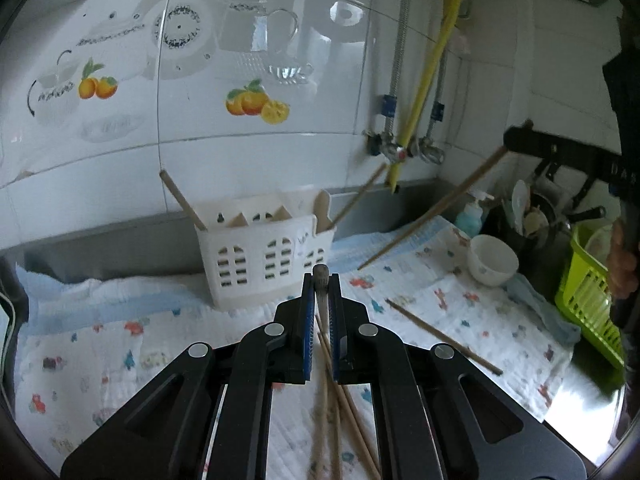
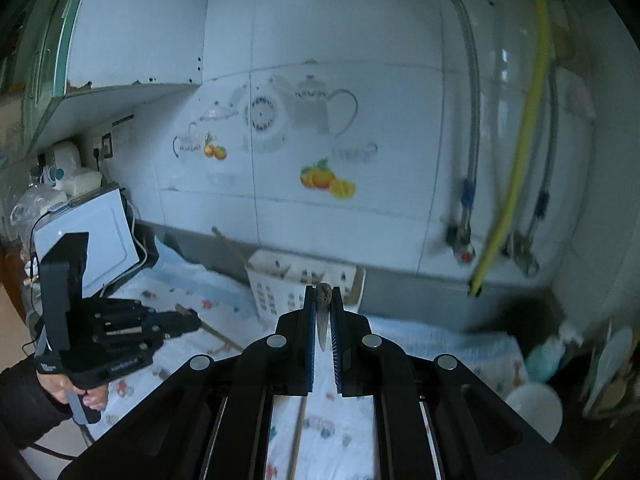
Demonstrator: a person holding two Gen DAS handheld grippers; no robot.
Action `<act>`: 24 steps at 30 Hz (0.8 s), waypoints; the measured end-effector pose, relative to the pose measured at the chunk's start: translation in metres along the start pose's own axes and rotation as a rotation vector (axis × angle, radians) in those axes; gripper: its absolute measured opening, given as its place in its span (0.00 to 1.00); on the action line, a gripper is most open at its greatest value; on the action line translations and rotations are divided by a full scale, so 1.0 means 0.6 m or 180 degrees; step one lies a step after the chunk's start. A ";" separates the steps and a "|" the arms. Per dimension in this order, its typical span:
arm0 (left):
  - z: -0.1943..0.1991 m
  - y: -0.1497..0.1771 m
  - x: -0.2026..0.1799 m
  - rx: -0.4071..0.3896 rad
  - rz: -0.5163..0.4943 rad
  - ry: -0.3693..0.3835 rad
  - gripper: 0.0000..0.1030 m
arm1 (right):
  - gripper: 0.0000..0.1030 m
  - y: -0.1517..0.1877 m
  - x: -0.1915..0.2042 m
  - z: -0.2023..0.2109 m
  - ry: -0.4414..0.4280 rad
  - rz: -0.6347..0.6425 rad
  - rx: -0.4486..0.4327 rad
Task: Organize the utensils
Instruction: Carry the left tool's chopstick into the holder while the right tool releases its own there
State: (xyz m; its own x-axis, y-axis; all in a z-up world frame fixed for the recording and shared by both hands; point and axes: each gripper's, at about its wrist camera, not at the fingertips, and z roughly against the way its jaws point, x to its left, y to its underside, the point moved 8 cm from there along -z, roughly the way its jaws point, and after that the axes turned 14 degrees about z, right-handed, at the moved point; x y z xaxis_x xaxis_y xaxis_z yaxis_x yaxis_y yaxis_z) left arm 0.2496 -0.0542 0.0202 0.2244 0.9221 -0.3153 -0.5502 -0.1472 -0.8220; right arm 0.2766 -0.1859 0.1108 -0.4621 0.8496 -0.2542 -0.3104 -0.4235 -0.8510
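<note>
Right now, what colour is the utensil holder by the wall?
White, with arched cut-out slots; the utensil holder shows best in the left wrist view.

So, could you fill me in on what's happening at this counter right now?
A person is sorting chopsticks into the white slotted utensil holder by the tiled wall. The left tongs are shut on one chopstick, seen end-on, and the right tongs are shut on another, held up in the air. A few chopsticks already lean in the holder; more loose chopsticks lie on the patterned cloth, near a white bowl.
</note>
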 end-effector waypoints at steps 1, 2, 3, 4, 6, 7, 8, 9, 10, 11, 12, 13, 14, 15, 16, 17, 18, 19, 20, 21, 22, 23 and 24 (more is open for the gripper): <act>-0.002 -0.009 0.001 -0.0001 0.0006 0.0008 0.05 | 0.07 -0.013 -0.002 -0.007 -0.0012 0.0016 -0.0001; -0.002 -0.021 0.003 -0.0024 0.0011 0.0005 0.05 | 0.07 -0.021 -0.002 -0.011 -0.0029 0.0021 -0.0002; -0.002 -0.031 0.003 -0.0043 0.0017 0.0009 0.05 | 0.07 -0.032 -0.004 -0.018 -0.0010 0.0041 -0.0004; -0.003 -0.041 0.003 -0.0060 0.0021 0.0021 0.05 | 0.07 -0.039 -0.005 -0.022 0.0011 0.0063 -0.0005; 0.001 -0.062 0.001 -0.0114 0.0012 0.0035 0.05 | 0.07 -0.054 -0.006 -0.036 0.0012 0.0095 -0.0004; 0.002 -0.071 0.000 -0.0138 -0.0005 0.0031 0.05 | 0.07 -0.060 -0.008 -0.042 0.0029 0.0106 -0.0001; 0.004 -0.083 -0.001 -0.0167 -0.0012 0.0033 0.05 | 0.07 -0.066 -0.010 -0.050 0.0035 0.0111 0.0004; 0.006 -0.091 -0.003 -0.0186 -0.0025 0.0037 0.05 | 0.07 -0.071 -0.013 -0.058 0.0042 0.0106 0.0010; 0.009 -0.099 -0.004 -0.0216 -0.0050 0.0023 0.05 | 0.07 -0.075 -0.015 -0.064 0.0050 0.0102 0.0010; 0.012 -0.109 -0.005 -0.0252 -0.0075 0.0004 0.05 | 0.07 -0.079 -0.019 -0.072 0.0059 0.0096 0.0017; 0.017 -0.122 -0.006 -0.0292 -0.0085 0.0001 0.05 | 0.07 -0.081 -0.022 -0.080 0.0071 0.0089 0.0032; 0.021 -0.133 -0.007 -0.0327 -0.0088 -0.0009 0.05 | 0.07 -0.082 -0.025 -0.086 0.0075 0.0083 0.0048; 0.024 -0.144 -0.008 -0.0374 -0.0102 -0.0034 0.05 | 0.07 -0.081 -0.029 -0.099 0.0090 0.0076 0.0089; 0.032 -0.161 -0.009 -0.0468 -0.0131 -0.0058 0.05 | 0.07 -0.081 -0.032 -0.105 0.0105 0.0078 0.0111; 0.037 -0.173 -0.010 -0.0513 -0.0138 -0.0058 0.05 | 0.07 -0.079 -0.034 -0.115 0.0117 0.0086 0.0145; 0.042 -0.185 -0.010 -0.0569 -0.0142 -0.0070 0.05 | 0.07 -0.076 -0.036 -0.125 0.0116 0.0093 0.0181; 0.049 -0.201 -0.010 -0.0646 -0.0151 -0.0089 0.05 | 0.07 -0.073 -0.038 -0.134 0.0121 0.0093 0.0208; 0.053 -0.213 -0.010 -0.0708 -0.0161 -0.0100 0.05 | 0.07 -0.071 -0.040 -0.140 0.0121 0.0085 0.0226; 0.057 -0.225 -0.010 -0.0764 -0.0162 -0.0119 0.05 | 0.07 -0.067 -0.042 -0.150 0.0105 0.0071 0.0247; 0.060 -0.239 -0.008 -0.0824 -0.0153 -0.0144 0.05 | 0.07 -0.063 -0.044 -0.155 0.0106 0.0061 0.0262; 0.062 -0.249 -0.005 -0.0868 -0.0145 -0.0161 0.05 | 0.07 -0.060 -0.045 -0.160 0.0109 0.0053 0.0277; 0.061 -0.258 -0.004 -0.0910 -0.0137 -0.0183 0.05 | 0.07 -0.055 -0.047 -0.167 0.0100 0.0039 0.0302; 0.059 -0.268 0.000 -0.0959 -0.0141 -0.0232 0.05 | 0.07 -0.051 -0.049 -0.174 0.0084 0.0021 0.0326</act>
State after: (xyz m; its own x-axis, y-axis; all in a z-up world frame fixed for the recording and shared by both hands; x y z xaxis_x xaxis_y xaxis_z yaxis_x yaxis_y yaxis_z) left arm 0.3097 -0.0180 0.1694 0.1786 0.9516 -0.2501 -0.2754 -0.1957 -0.9412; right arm 0.3865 -0.1648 0.0962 -0.4427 0.8542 -0.2727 -0.3916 -0.4578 -0.7982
